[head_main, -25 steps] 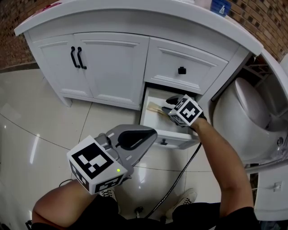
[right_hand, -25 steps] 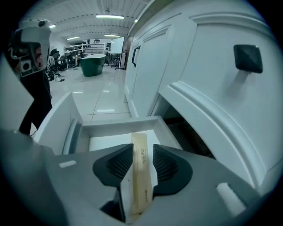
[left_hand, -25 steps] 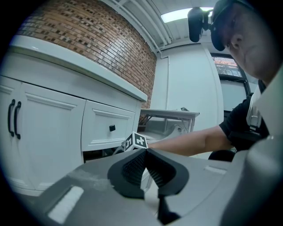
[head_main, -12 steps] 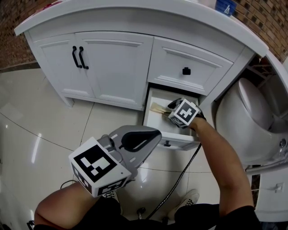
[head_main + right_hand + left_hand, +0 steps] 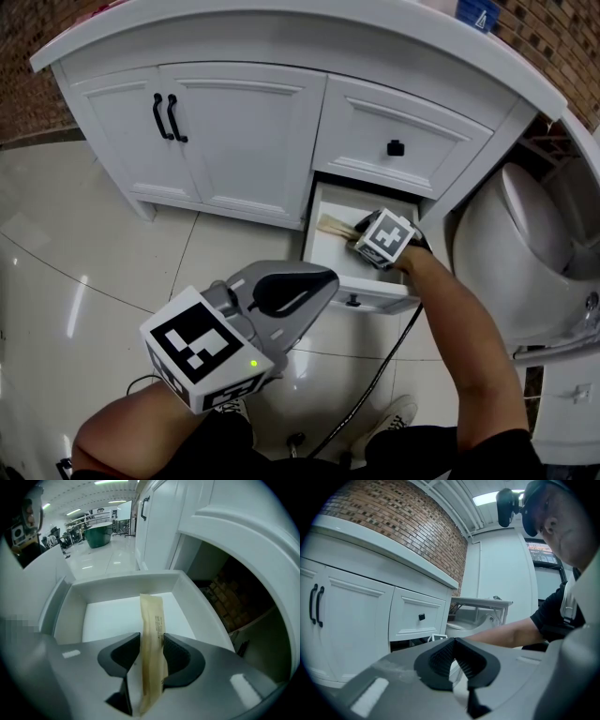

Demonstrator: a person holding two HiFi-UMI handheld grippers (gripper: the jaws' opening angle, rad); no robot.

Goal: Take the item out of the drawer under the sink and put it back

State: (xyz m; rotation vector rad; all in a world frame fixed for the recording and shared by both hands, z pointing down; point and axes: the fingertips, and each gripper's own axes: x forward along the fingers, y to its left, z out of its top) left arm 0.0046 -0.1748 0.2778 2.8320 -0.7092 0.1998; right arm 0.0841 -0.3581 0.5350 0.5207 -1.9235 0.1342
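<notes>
The lower drawer point(image 5: 319, 251) under the sink counter stands pulled out. A tan paper packet point(image 5: 151, 616) reaches from between my right gripper's jaws down onto the white drawer floor point(image 5: 112, 618). In the head view its pale end point(image 5: 332, 225) shows inside the drawer, just ahead of my right gripper point(image 5: 360, 232). The right gripper point(image 5: 151, 644) hangs over the drawer's front and its jaws are opening, with the packet loose between the pads. My left gripper point(image 5: 323, 277) is held low over the floor in front of the cabinet, jaws together and empty point(image 5: 453, 640).
Above the open drawer is a closed drawer with a black knob point(image 5: 395, 147). Cabinet doors with black handles point(image 5: 165, 117) lie to the left. A white toilet point(image 5: 525, 234) stands close on the right. A black cable point(image 5: 373, 375) runs across the glossy tile floor.
My right gripper has stayed over the open drawer with the packet between its jaws, sinking slightly. The left gripper has kept its place.
</notes>
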